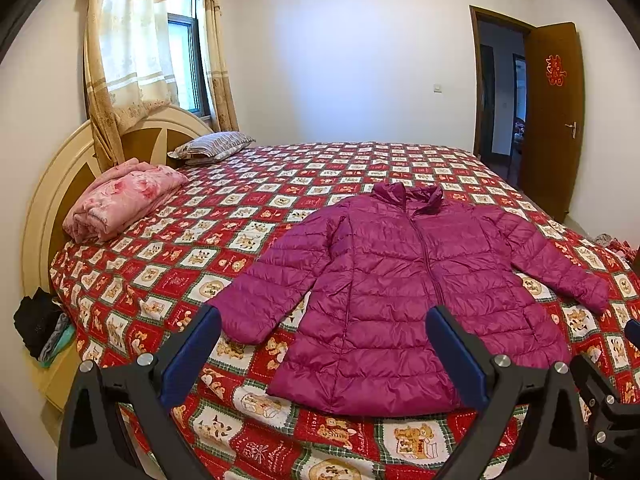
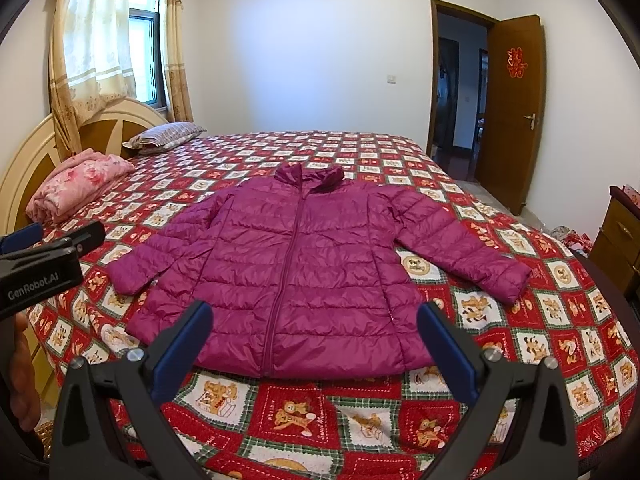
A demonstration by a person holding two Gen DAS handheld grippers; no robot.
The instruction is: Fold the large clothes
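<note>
room: white-walled bedroom, curtained window (image 1: 160, 48) behind a cream arched headboard (image 1: 60, 184), brown wooden door (image 2: 516, 112) standing open on the far side.
surface: wide bed under a red, white and green teddy-bear patchwork bedspread (image 1: 180, 272); serves as the folding table.
garment: magenta quilted puffer jacket (image 1: 404, 296) lies front up near the bed's near edge, zipped, collar toward the far wall, both sleeves angled out and down – spread flat, likely so the folds can start clean.
left gripper (image 1: 320, 344): blue-padded fingers spread wide, holding nothing, hovering above the hem and the left sleeve cuff; no contact seen.
right gripper (image 2: 314, 338): fingers likewise spread apart and empty, poised over the hem near the zip.
bedding aside: folded pink floral quilt (image 2: 76, 188) and striped grey pillow (image 2: 168, 134) sit by the headboard, well apart from the jacket – out of the working area.
stage: judged not yet begun; no fold in the jacket.
next: probably pinch a sleeve and bring it across the chest.
</note>
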